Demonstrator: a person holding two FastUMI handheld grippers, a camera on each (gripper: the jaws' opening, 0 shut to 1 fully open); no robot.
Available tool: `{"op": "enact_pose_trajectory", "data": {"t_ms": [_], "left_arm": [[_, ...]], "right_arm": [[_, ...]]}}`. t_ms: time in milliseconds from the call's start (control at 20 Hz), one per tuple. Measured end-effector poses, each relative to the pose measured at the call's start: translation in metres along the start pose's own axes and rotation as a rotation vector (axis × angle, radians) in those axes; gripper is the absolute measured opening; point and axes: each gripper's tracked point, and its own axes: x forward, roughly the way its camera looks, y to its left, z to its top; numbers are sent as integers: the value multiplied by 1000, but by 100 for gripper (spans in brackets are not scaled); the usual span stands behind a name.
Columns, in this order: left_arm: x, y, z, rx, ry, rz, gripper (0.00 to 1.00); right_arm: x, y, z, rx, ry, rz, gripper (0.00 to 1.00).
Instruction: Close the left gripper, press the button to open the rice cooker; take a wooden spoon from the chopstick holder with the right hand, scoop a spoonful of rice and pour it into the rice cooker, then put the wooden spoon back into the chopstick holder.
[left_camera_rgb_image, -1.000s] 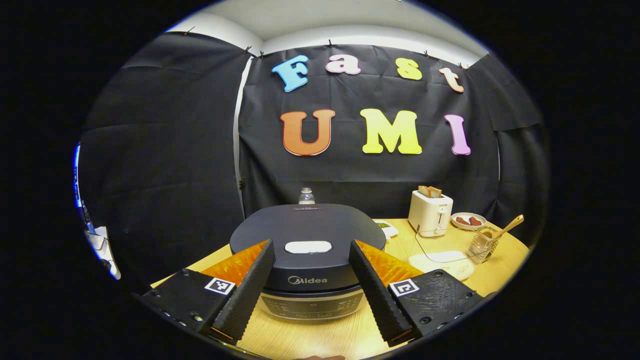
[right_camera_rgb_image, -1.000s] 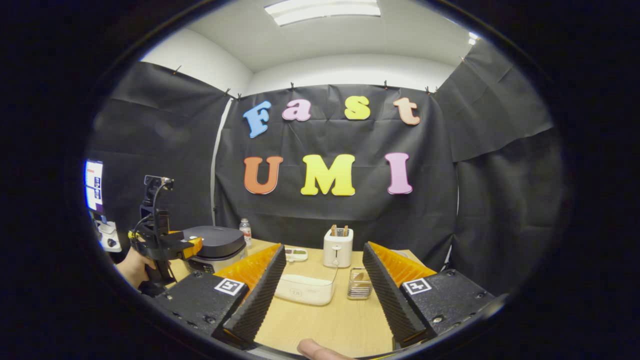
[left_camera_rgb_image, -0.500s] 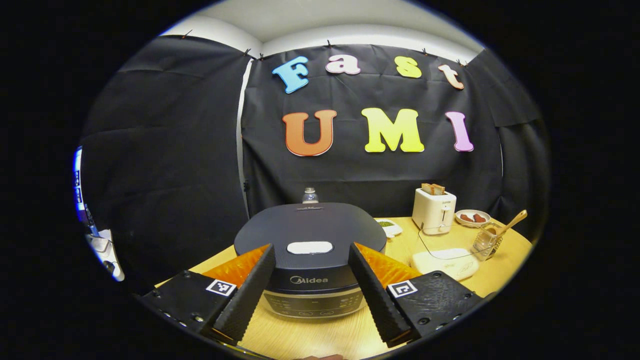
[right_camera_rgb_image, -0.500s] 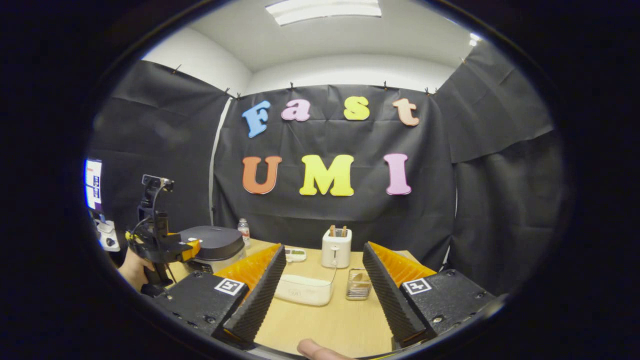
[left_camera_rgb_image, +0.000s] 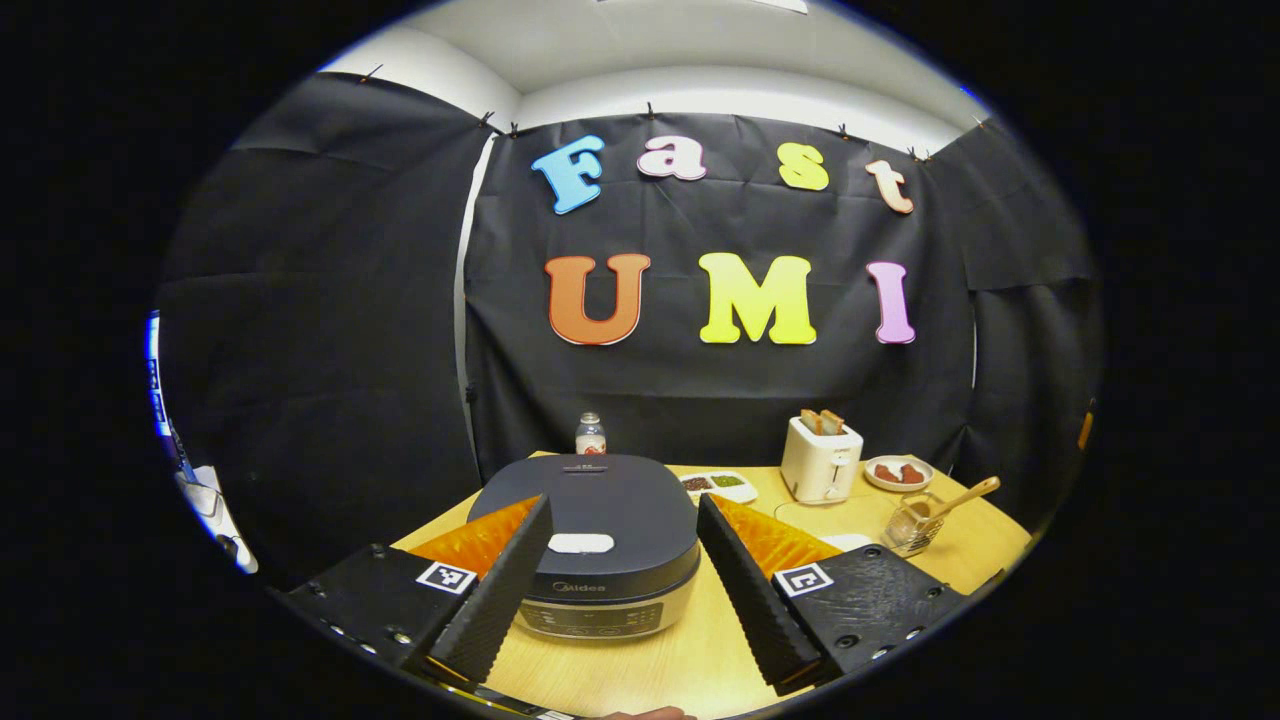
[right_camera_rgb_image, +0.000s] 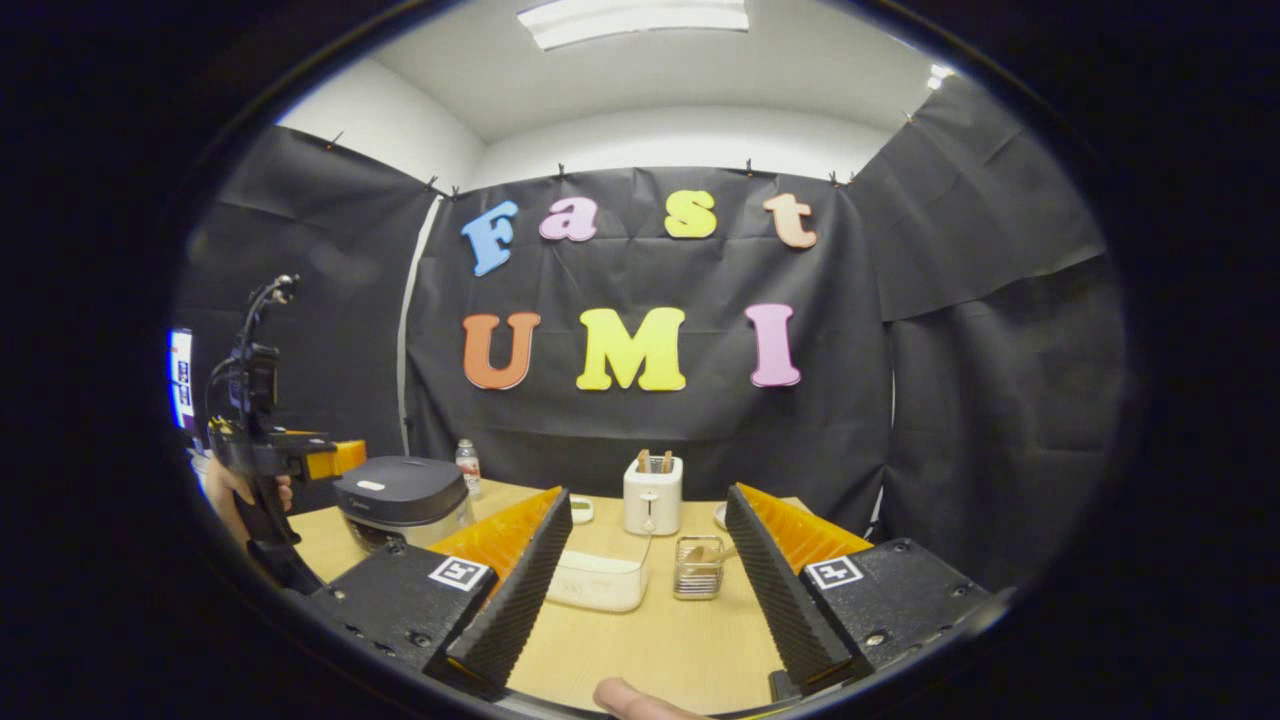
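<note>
Left gripper: fingers apart, nothing between them; held above the bench's near left part, in front of the cooker and clear of it. In the right gripper view it shows at far left, held by a hand, level with the cooker's lid.
Right gripper: fingers apart, empty; held over the near edge of the bench, facing the rice box and the holder.
Cooker: on the left part of the bench, lid down.
Button: pale oval at the front of the lid, untouched.
Holder: clear and ribbed, toward the bench's right edge, just right of the rice box.
Spoon: standing in the holder, handle leaning up and to the right.
Rice box: clear tub, white rice inside, mid-bench, between cooker and holder.
Toaster: near the back edge, two slices sticking up.
Bottle: at the back edge, behind the cooker.
Tray: small divided dish between cooker and toaster.
Plate: right of the toaster, reddish pieces on it.
Bench: light wood.
</note>
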Motion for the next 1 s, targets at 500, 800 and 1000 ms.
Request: {"op": "enact_pose_trajectory", "data": {"t_ms": [500, 800, 1000], "left_arm": [[-66, -47, 44, 20, -45, -97, 93], [-95, -65, 44, 22, -53, -110, 95], [-112, -74, 41, 21, -83, -116, 95]], "right_arm": [[-10, -19, 11, 6, -11, -47, 100], [-17, -33, 13, 14, -16, -70, 99], [-24, -44, 19, 18, -28, -87, 100]]}}
